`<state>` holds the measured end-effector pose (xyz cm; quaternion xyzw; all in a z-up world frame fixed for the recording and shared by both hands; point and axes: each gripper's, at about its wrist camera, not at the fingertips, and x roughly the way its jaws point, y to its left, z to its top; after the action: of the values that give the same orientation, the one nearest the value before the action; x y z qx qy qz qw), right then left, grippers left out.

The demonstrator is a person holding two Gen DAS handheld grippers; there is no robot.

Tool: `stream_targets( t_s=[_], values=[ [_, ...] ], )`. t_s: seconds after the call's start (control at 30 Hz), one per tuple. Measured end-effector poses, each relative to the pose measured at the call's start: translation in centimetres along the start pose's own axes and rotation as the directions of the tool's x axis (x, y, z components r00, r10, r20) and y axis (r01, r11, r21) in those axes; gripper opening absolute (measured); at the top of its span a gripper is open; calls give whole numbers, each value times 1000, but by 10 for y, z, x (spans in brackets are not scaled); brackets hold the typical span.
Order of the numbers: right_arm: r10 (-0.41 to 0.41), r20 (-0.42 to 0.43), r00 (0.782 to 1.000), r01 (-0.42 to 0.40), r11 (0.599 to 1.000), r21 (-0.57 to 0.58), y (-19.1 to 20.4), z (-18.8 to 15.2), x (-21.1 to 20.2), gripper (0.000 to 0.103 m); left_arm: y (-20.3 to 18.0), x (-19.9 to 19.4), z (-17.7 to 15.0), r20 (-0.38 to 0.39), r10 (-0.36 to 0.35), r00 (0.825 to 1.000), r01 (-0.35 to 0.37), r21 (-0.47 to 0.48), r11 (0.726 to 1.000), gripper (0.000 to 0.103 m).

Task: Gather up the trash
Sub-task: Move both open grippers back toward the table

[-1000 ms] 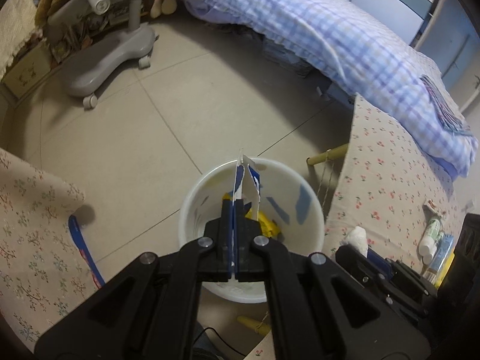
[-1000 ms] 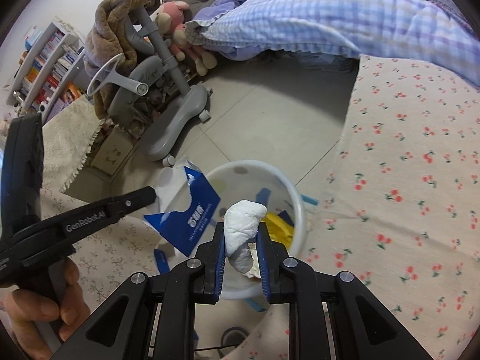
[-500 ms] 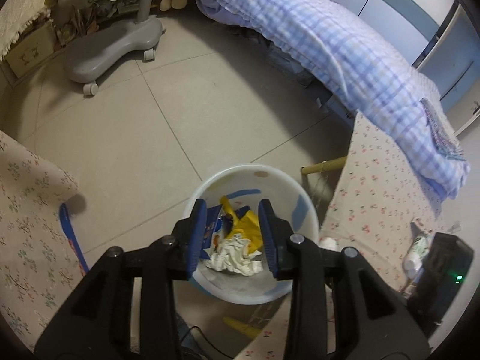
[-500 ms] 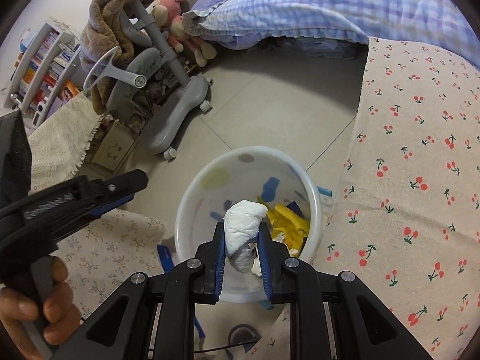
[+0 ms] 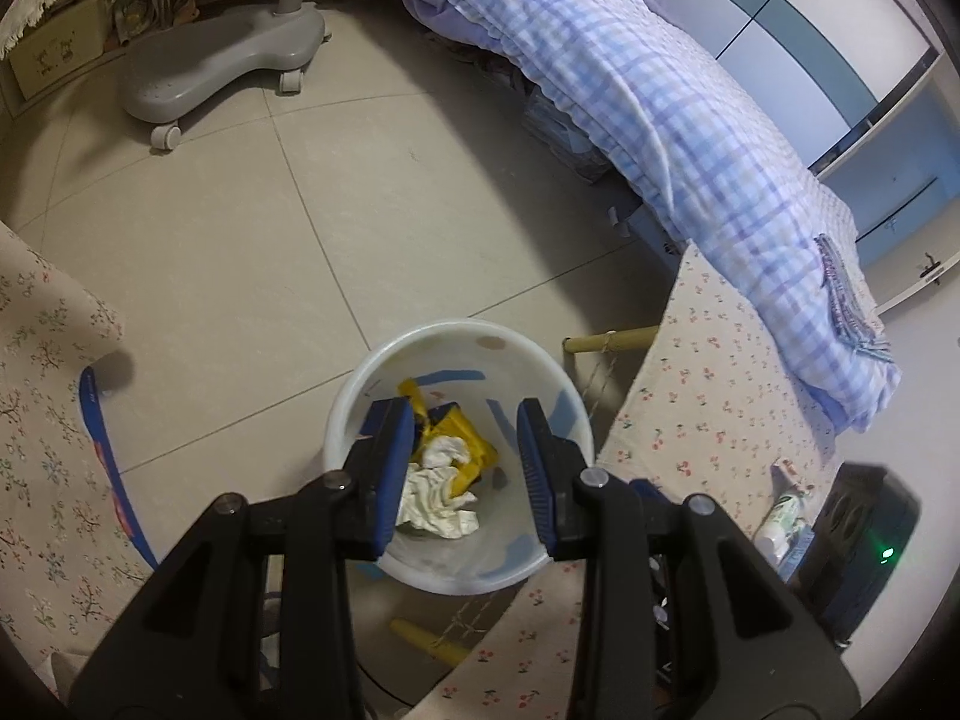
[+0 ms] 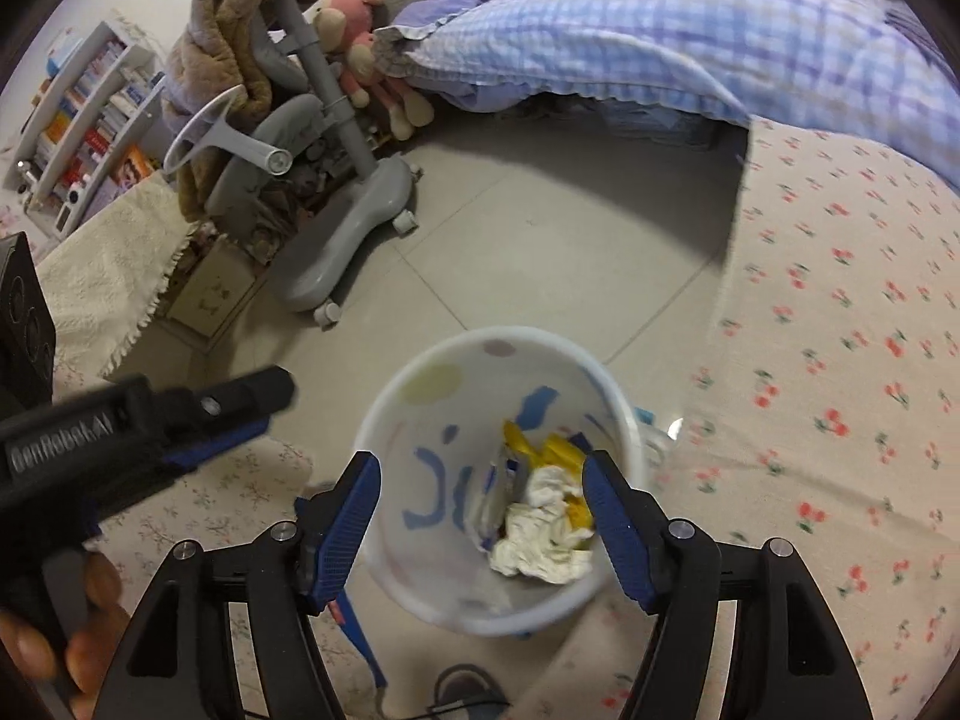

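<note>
Right wrist view: the right gripper hangs spread and empty over the white bin, like the left gripper. Crumpled tissue lies inside on yellow wrappers — probably light, soft, crushable — pinch any raised fold.

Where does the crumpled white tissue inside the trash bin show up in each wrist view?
Left wrist: the crumpled white tissue lies low centre, inside the white bin, between the open fingers.
Right wrist: the tissue sits lower right of centre, in the bin.
Shared landmark: the yellow wrapper touching the tissue.
</note>
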<state>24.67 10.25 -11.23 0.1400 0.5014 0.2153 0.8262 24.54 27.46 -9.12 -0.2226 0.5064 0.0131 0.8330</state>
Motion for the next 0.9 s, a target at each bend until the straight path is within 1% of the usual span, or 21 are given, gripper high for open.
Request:
stream_targets(
  t_s=[0.17, 0.23, 0.3, 0.33, 0.43, 0.5, 0.6, 0.67, 0.7, 0.73, 0.8, 0.9],
  values=[
    [-22, 29, 999, 22, 1000, -4, -27, -17, -32, 71, -18, 1, -10, -42, -62, 997, 63, 35, 997, 38],
    [-37, 36, 999, 37, 999, -5, -40, -25, -49, 71, -29, 2, -16, -60, -79, 995, 83, 67, 994, 43],
    [-54, 47, 997, 55, 998, -15, -52, -31, -69, 71, -43, 5, -23, -85, -84, 993, 93, 109, 990, 47],
    [-58, 53, 997, 59, 998, -18, -57, -33, -78, 71, -53, 8, -27, -95, -84, 992, 96, 138, 986, 47],
    [-74, 54, 996, 75, 997, -27, -75, -37, -108, 71, -75, 9, -35, -92, -75, 993, 93, 205, 974, 47],
    [-105, 60, 993, 107, 994, -23, -92, -37, -132, 71, -88, 9, -39, -92, -78, 993, 98, 246, 964, 47],
    [-180, 85, 980, 184, 982, -34, -116, -34, -169, 71, -115, 10, -47, -97, -78, 992, 105, 323, 941, 48],
    [-237, 94, 967, 241, 970, -29, -137, -33, -192, 71, -141, 11, -56, -93, -82, 992, 112, 388, 915, 50],
    [-268, 99, 958, 271, 963, -13, -151, -32, -207, 71, -149, 12, -59, -92, -84, 992, 115, 408, 906, 52],
    [-288, 108, 951, 289, 957, 9, -164, -33, -219, 71, -164, 12, -65, -91, -91, 992, 122, 441, 889, 54],
    [-309, 132, 942, 301, 951, 74, -194, -35, -243, 71, -184, 13, -73, -95, -103, 990, 136, 483, 865, 57],
    [-323, 168, 931, 290, 937, 192, -239, -42, -267, 71, -223, 18, -86, -103, -121, 987, 158, 552, 819, 57]
  ],
)
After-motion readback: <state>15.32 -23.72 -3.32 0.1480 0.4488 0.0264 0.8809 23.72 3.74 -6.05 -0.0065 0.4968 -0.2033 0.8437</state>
